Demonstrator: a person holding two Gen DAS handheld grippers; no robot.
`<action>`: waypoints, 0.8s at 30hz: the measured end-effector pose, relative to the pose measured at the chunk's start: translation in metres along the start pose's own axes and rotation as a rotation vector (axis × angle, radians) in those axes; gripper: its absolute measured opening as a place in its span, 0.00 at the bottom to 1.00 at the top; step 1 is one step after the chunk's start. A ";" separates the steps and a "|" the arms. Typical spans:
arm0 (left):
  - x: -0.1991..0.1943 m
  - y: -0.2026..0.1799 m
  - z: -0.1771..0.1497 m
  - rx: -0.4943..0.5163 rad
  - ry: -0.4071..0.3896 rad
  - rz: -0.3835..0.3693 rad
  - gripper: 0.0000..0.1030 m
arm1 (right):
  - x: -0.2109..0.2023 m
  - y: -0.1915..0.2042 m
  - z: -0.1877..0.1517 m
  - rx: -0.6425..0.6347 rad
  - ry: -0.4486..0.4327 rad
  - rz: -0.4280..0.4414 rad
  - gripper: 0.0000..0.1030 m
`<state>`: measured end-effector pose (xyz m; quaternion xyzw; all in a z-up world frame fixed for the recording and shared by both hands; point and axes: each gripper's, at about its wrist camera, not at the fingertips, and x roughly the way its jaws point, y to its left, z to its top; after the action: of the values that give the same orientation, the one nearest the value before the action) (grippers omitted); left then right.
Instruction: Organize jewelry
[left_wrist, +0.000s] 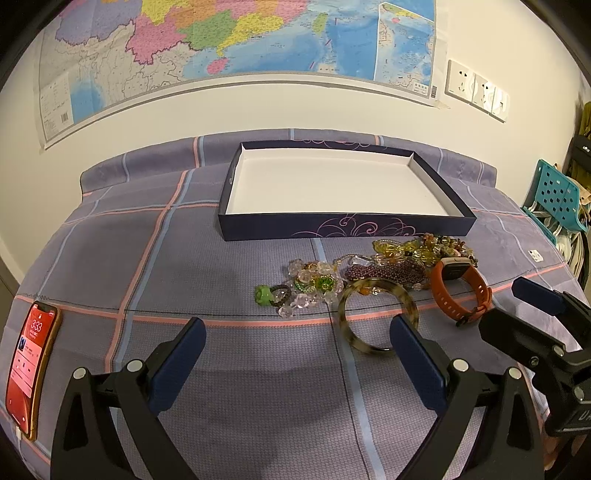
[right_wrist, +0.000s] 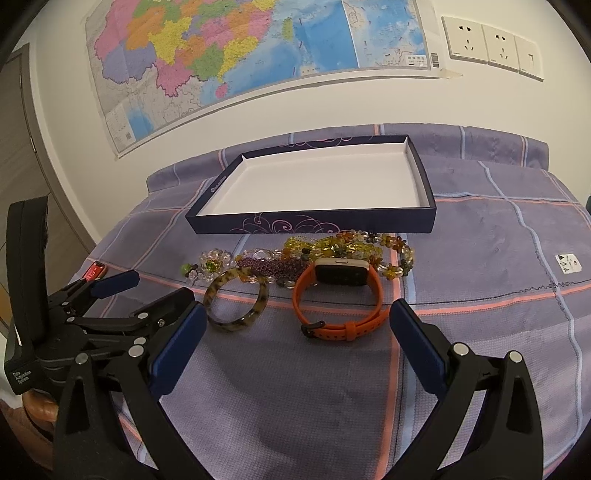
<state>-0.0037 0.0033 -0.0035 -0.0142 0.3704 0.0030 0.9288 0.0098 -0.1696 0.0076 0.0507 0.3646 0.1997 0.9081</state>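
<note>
The bed, under a checked purple cover, carries everything. At its far side lies the shallow dark box, white inside and holding nothing, its long sides running left to right. Just near of the box's front wall sits the jewelry: a heap of yellow and amber bead strands at the far right, a purple beaded piece left of that, clear and green bead flowers further left, and a small green ring at the left end. Nearest of all lie the two largest pieces, side by side: the orange watch on the right and the tortoiseshell bangle on the left, close but apart. A red phone lies at the bed's near left edge, well clear.

The right gripper is spread wide and holds nothing. The watch lies straight ahead of it, between the lines of its two fingers and just beyond their tips, its strap loop standing on edge with the long axis left to right, across the fingers' reach. The left gripper is also wide open and empty; the bangle lies flat just past its right finger, which hides part of the ring, so it sits off to the right of that gripper's centre line.

My judgement: nothing is sorted yet, and the right gripper is better lined up, needing only a short forward reach to close over the watch.
</note>
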 end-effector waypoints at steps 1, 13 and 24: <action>0.000 0.000 0.000 0.000 0.001 0.000 0.94 | 0.000 0.000 0.000 0.000 0.000 0.000 0.95; 0.000 0.000 0.000 0.002 -0.002 0.000 0.94 | 0.000 0.001 0.000 0.003 0.000 0.008 0.95; 0.001 0.000 0.000 0.003 -0.001 0.000 0.94 | 0.001 0.000 -0.001 0.006 0.004 0.013 0.95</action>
<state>-0.0035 0.0030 -0.0042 -0.0125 0.3701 0.0025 0.9289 0.0100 -0.1689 0.0066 0.0554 0.3667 0.2048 0.9058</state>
